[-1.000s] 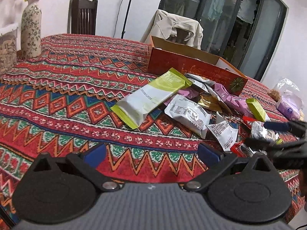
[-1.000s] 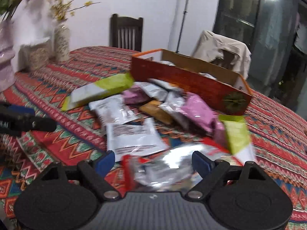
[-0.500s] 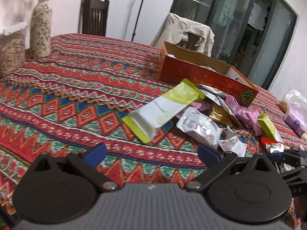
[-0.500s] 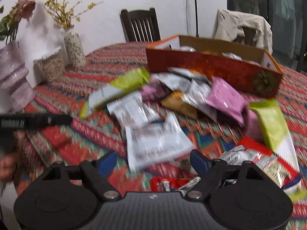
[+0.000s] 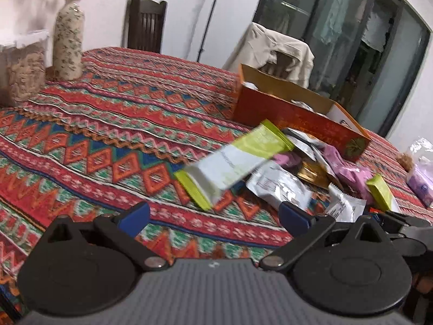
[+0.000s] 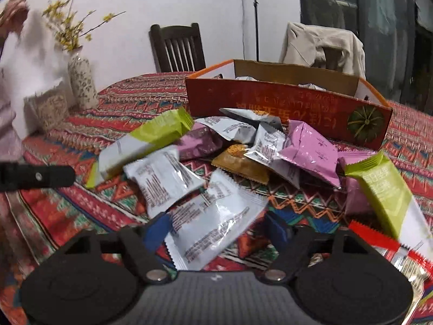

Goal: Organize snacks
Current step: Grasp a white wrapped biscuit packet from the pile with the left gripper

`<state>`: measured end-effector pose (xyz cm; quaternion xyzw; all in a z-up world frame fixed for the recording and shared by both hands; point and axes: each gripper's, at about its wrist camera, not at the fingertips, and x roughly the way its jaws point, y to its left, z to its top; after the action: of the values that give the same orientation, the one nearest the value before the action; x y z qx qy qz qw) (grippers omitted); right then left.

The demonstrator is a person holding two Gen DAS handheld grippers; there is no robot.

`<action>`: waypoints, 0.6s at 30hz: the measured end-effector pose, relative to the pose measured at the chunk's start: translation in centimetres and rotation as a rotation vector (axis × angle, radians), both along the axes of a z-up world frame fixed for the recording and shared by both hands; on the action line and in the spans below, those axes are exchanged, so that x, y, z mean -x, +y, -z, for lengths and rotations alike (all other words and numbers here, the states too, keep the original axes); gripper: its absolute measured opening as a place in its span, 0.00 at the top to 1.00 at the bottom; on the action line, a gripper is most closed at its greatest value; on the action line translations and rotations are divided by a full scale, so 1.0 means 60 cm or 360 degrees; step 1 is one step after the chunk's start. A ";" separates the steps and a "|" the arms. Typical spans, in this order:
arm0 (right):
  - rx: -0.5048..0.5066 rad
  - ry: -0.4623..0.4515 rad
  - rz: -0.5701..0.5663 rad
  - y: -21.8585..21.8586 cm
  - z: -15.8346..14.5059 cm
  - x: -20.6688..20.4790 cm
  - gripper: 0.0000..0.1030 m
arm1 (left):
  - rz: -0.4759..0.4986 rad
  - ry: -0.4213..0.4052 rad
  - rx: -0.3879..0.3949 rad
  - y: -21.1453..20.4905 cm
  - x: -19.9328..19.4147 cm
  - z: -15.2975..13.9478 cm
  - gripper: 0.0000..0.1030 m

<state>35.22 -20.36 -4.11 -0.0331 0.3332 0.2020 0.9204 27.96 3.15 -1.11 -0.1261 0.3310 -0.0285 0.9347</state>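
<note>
A pile of snack packets lies on the patterned tablecloth in front of an open orange cardboard box [image 6: 286, 108], also in the left wrist view [image 5: 295, 117]. A long green-and-white packet [image 5: 232, 162] sits at the pile's left edge. My left gripper [image 5: 213, 216] is open and empty above the cloth, short of that packet. My right gripper [image 6: 219, 226] is open, with a white packet [image 6: 208, 222] lying between its blue fingertips. Pink [image 6: 311, 149], gold [image 6: 240, 163] and green [image 6: 384, 189] packets lie beyond. The left gripper's finger [image 6: 38, 177] shows at the left.
A patterned vase [image 5: 67, 40] and a clear jar [image 5: 21, 70] stand at the table's far left. A dark wooden chair [image 6: 178, 48] and a chair draped with a beige jacket [image 6: 322, 43] stand behind the table. A clear bag [image 5: 422, 173] lies at the right.
Both grippers have shifted; the right one has come closer to the pile, and the white packet now sits between its fingertips. The left view has swung slightly left and back.
</note>
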 end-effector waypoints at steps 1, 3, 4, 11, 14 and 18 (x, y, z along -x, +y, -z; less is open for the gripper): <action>0.0021 -0.0005 0.0002 -0.005 -0.001 0.000 0.34 | 0.0029 0.0004 0.0013 -0.007 0.000 0.001 0.00; 0.0055 -0.0016 0.0040 -0.022 -0.004 0.002 0.34 | 0.0101 0.0022 0.0067 -0.028 -0.005 0.006 0.00; 0.0059 -0.0020 0.0065 -0.033 -0.006 0.002 0.32 | 0.0125 0.0035 0.0096 -0.037 -0.009 0.008 0.00; -0.0076 -0.0005 0.0049 -0.072 -0.009 -0.016 0.25 | 0.0043 0.0098 0.0154 -0.112 -0.077 0.018 0.00; -0.0052 0.0013 0.0002 -0.067 -0.001 -0.022 0.23 | -0.0067 0.0149 0.0212 -0.128 -0.114 0.021 0.00; -0.0027 0.0002 -0.0068 -0.061 0.003 -0.019 0.22 | -0.0244 0.0150 0.0148 -0.158 -0.147 0.029 0.00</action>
<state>36.37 -24.04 -4.28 -0.0324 0.3313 0.2244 0.9159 36.77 -6.32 -2.85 -0.1954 0.3622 0.0339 0.9107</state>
